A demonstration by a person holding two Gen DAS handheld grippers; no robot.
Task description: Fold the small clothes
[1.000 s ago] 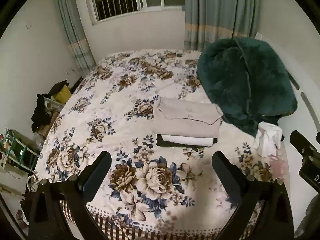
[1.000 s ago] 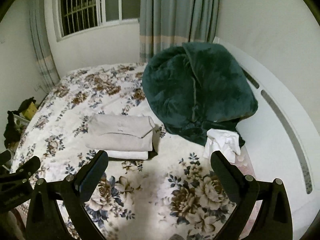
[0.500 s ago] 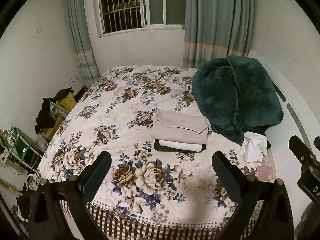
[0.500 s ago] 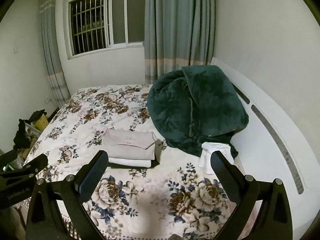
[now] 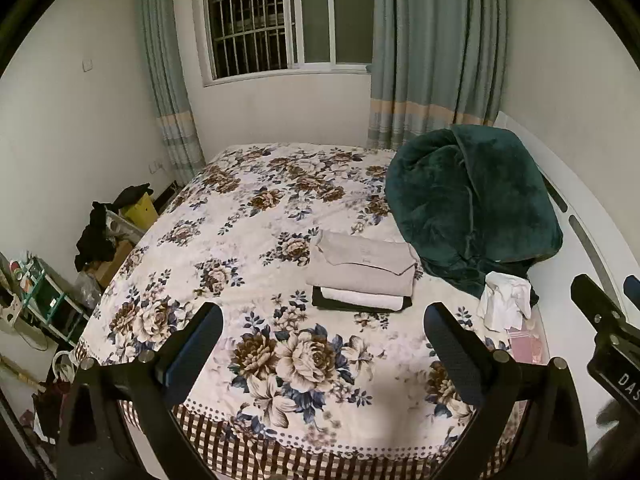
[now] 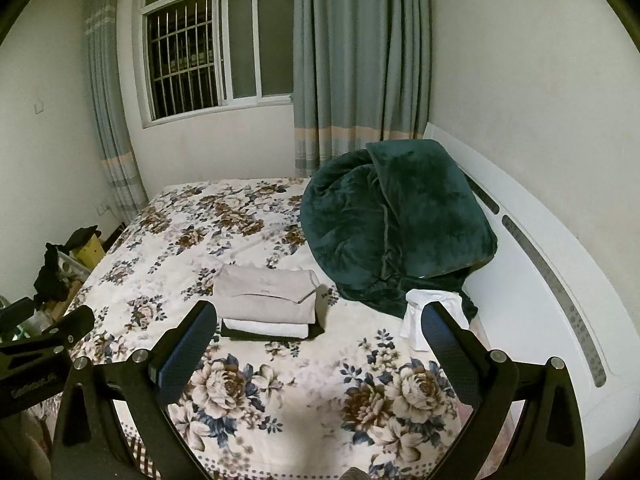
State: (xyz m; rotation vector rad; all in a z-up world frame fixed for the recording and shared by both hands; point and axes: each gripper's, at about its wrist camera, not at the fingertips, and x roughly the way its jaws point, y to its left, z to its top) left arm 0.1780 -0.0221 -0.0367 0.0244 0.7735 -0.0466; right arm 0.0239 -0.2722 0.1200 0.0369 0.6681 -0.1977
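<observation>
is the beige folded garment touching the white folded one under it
Touching: the left wrist view shows the beige folded garment lying directly on the white folded garment, no gap between.

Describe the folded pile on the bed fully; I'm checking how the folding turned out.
The folded pile lies flat on the floral bedspread, left of the green blanket and apart from it. It has three layers: a soft beige garment on top, a white piece beneath, a black one at the bottom. Edges look roughly squared. Neither tool touches it.

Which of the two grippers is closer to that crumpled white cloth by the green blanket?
Right. The right gripper has the crumpled white cloth just beyond its right finger; the left gripper sits farther left, nearer the folded stack.
</observation>
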